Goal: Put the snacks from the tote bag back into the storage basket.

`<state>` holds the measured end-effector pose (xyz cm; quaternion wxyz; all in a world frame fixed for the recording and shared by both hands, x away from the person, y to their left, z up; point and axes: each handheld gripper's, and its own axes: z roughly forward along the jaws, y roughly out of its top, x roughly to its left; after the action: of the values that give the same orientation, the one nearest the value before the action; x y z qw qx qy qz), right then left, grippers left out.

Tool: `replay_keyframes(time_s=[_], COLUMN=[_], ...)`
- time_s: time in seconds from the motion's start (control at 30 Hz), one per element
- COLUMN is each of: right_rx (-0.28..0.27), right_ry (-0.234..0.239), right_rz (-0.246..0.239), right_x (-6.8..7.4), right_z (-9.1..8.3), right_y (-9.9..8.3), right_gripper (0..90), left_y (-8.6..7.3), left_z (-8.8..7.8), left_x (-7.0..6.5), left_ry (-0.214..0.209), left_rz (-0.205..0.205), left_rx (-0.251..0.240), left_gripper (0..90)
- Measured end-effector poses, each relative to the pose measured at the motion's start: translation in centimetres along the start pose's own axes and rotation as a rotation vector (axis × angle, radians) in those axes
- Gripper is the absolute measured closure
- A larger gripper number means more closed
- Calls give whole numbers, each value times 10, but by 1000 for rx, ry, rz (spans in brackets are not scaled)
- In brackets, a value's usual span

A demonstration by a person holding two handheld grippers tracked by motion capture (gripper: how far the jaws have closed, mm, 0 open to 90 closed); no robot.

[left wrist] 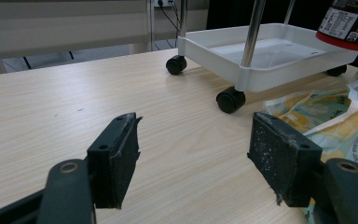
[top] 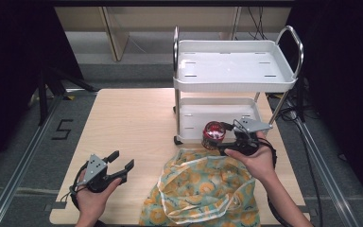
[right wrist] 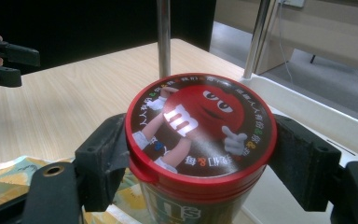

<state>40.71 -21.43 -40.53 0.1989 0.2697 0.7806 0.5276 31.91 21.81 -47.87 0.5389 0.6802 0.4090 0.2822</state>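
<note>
— Where's the candy tub (right wrist: 200,140)?
— Upright between my right fingers (right wrist: 105,158), clamped below its lid, raised just before the cart's lower tray (top: 189,124).
— And your left fingers (left wrist: 116,158)?
— Spread, holding nothing, over the worktop (top: 137,123).

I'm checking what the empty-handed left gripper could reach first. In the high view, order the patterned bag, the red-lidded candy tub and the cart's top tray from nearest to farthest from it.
From the left gripper:
1. Patterned bag, just to its right on the table.
2. Red-lidded candy tub, farther right, clamped in the right gripper.
3. Cart's top tray, at the far right end.
</note>
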Motion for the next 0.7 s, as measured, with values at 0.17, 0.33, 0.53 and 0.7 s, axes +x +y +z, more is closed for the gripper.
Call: replay_keyframes(time_s=[0.17,0.33,0.53,0.7], right_rx=[16,19,32,33], right_ry=[13,1,5,-8], right_rz=[-12,-8,5,-22], right_x=[-2,-3,-3,-5], right_z=[1,0,1,4], right_y=[1,1,2,2], right_gripper=[261,262,262,262], left_y=[0,0,0,0], left_z=[0,0,0,0], left_x=[0,0,0,0], left_ry=[0,0,1,0], left_rz=[-2,-2,-4,-3], left_rx=[0,1,2,2], left_gripper=[324,324,324,324])
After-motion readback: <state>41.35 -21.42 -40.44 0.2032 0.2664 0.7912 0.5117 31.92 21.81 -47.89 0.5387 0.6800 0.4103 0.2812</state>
